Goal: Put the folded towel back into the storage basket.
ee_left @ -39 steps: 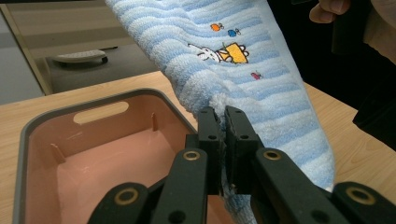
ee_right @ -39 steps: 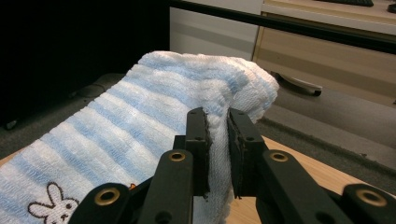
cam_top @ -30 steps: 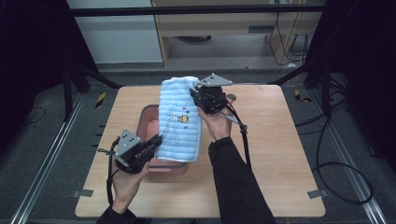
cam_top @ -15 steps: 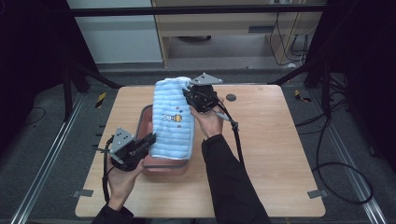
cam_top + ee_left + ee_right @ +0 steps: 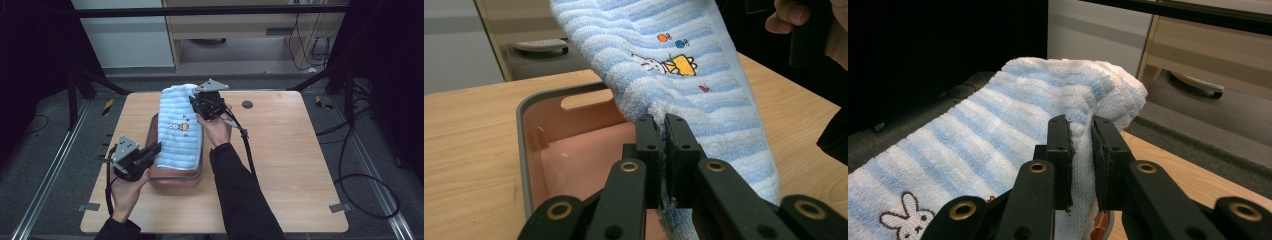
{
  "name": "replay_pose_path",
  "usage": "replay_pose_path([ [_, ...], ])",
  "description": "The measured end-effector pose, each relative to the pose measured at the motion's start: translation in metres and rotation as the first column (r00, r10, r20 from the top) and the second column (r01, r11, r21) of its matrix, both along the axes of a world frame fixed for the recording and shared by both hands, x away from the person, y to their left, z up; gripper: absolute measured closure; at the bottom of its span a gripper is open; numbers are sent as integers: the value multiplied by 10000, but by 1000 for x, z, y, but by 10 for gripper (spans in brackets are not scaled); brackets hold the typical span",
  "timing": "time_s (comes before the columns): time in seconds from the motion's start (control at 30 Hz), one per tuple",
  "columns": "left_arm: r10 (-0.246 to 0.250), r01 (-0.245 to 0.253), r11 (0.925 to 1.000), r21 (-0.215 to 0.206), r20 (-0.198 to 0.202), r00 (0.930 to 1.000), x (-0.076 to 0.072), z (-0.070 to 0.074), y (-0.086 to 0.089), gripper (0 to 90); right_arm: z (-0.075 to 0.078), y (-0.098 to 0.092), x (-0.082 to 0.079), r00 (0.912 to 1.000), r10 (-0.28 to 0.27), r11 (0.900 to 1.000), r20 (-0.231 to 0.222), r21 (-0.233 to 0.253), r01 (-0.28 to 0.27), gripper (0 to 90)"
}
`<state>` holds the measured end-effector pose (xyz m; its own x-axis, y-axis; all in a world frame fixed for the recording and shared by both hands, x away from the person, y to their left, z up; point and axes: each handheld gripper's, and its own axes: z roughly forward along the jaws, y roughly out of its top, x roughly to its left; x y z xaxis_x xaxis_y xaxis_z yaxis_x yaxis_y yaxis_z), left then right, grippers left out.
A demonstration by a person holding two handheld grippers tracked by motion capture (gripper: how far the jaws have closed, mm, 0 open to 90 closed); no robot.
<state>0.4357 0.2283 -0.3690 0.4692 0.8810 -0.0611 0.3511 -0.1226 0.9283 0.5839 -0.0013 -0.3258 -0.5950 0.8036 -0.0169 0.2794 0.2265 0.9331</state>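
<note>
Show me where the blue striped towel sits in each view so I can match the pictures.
High view: the towel hangs centre-left over the pink bin.
Left gripper view: it slopes from top centre to lower right, pinched in the left claw.
Right gripper view: it covers the left and centre, pinched in the right claw.
Shared landmark: the embroidered rabbit.

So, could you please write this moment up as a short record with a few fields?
Item handled: blue-and-white striped towel with a small rabbit motif
Left hand-held gripper: jaws shut on the towel's near edge
Right hand-held gripper: jaws shut on the towel's far edge, held higher
Towel state: stretched between both grippers, sloping down toward the person
Beneath it: pink tub with a grey rim; its visible part holds nothing
Surface: wooden table
</note>
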Motion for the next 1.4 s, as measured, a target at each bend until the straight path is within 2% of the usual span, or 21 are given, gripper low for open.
replay_pose_path([
  [0.83,324,-295,9985,471,-624,9975,3,-23,6,857,-33,17,11,9985,129,9997,-537,-178,-139,798],
  [1.1,425,-356,9964,771,-905,9950,7,-34,5,857,-50,21,13,9968,135,9993,-792,-331,-162,799],
  [1.4,565,-450,9935,1042,-1101,9923,7,-41,7,857,-64,23,14,9946,117,9991,-1033,-395,-159,798],
])
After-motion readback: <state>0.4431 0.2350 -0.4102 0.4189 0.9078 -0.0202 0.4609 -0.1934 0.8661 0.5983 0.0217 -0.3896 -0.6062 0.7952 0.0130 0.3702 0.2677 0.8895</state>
